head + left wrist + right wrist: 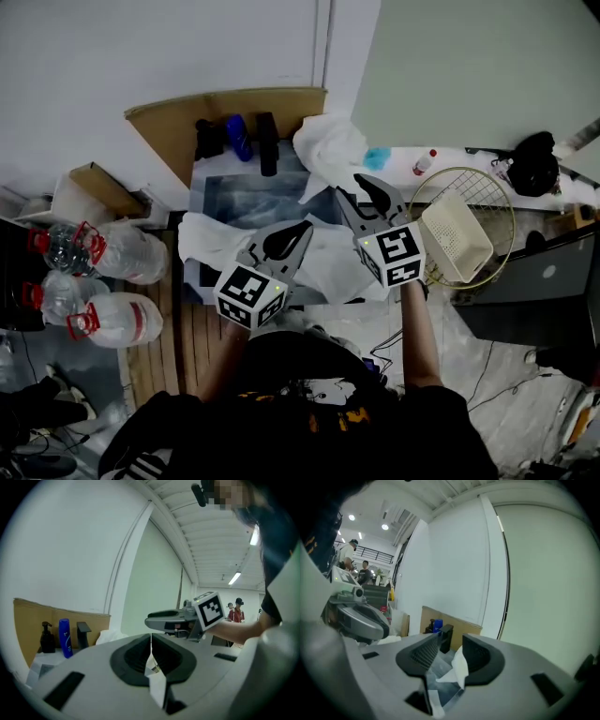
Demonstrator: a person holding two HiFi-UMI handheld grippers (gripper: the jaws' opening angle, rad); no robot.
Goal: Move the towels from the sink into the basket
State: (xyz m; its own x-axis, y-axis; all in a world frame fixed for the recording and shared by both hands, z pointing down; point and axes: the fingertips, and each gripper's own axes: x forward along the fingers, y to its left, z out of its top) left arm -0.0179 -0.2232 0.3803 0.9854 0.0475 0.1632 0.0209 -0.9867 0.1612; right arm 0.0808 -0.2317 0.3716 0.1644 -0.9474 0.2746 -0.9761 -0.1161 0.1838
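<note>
white wall (141, 47), pale green panel (469, 66), wood-slat floor (159, 347), possibly pallet; ceiling strip lights (234, 578).

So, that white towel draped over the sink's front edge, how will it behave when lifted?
Probably floppy: the white towel lies crumpled and sags over the sink edge. Likely light, since the left tool holds a fold by a small pinch. Loose ends may trail.

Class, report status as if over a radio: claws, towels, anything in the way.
Left claw shut on towel edge. Right claw open, towel between its jaws. More towels over sink; basket at right, path looks open.
</note>
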